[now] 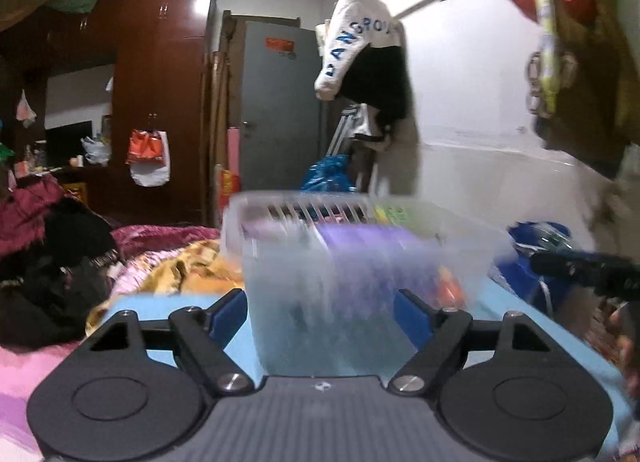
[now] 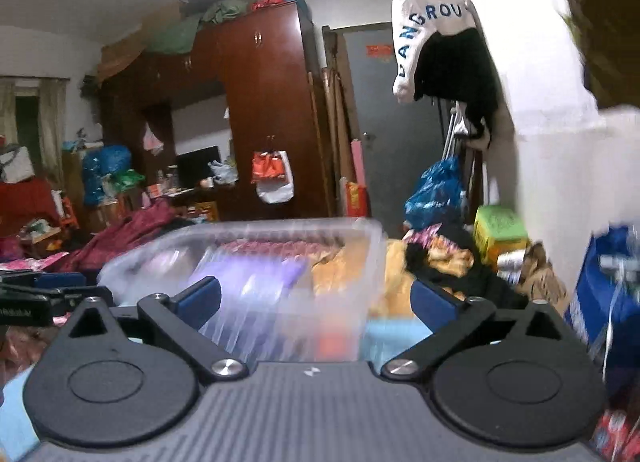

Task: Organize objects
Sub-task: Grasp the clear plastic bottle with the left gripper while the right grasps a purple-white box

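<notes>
A clear plastic storage bin (image 1: 352,262) stands on a light blue surface (image 1: 160,308), blurred by motion, with purple and orange things inside. My left gripper (image 1: 320,312) is open, its blue-padded fingers (image 1: 228,312) on either side of the bin's near end. In the right wrist view the same bin (image 2: 260,274) lies ahead and to the left. My right gripper (image 2: 316,302) is open, with the bin's right end between its fingers. The left gripper shows at that view's left edge (image 2: 44,294), and the right gripper at the left view's right edge (image 1: 588,268).
Piles of clothes and blankets (image 1: 56,262) lie to the left. A dark wooden wardrobe (image 1: 160,102) and a grey door (image 1: 280,110) stand at the back. Bags hang on the white wall (image 1: 580,62) at right. Blue bags and boxes (image 2: 600,294) sit at right.
</notes>
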The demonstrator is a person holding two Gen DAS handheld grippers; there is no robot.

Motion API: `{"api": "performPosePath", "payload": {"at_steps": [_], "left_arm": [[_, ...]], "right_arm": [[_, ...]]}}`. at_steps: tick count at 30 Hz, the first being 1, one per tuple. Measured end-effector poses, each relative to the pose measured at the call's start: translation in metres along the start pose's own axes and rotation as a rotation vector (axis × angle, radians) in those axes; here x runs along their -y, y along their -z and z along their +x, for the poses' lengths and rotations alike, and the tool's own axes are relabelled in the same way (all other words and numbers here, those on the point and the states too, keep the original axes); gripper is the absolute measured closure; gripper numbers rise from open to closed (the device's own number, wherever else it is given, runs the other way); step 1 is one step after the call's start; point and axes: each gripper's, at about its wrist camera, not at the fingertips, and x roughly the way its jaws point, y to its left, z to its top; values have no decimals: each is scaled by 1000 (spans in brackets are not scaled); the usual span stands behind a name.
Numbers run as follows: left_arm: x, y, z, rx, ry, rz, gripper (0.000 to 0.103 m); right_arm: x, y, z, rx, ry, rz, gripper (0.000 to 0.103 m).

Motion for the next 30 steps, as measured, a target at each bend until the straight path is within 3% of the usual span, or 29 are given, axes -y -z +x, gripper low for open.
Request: {"api": "performPosePath", "payload": {"at_steps": [2, 5, 8, 16, 24, 27, 30], "left_arm": [[0, 22, -13, 6, 27, -22, 20], [4, 44, -16, -25, 46, -26, 20], [9, 50, -4, -75, 67, -1, 20], [3, 55, 6, -87, 62, -27, 20], [0, 55, 7, -85, 61, -54, 20], [3, 55, 9, -89, 59, -47, 20], [5, 55, 9, -96, 61, -35, 20]], "right_arm": [[-3, 30, -17, 29, -24, 42, 0], [-15, 58, -20, -16, -63, 65, 0], [-37, 62, -4, -107, -87, 5, 0], [-63, 68, 10, -157, -168, -49, 0], [-88, 78, 9, -191, -181, -101, 24], [-95, 81, 11, -212, -178, -123, 40], [-93, 81, 11, -215, -178, -114, 42]]}}
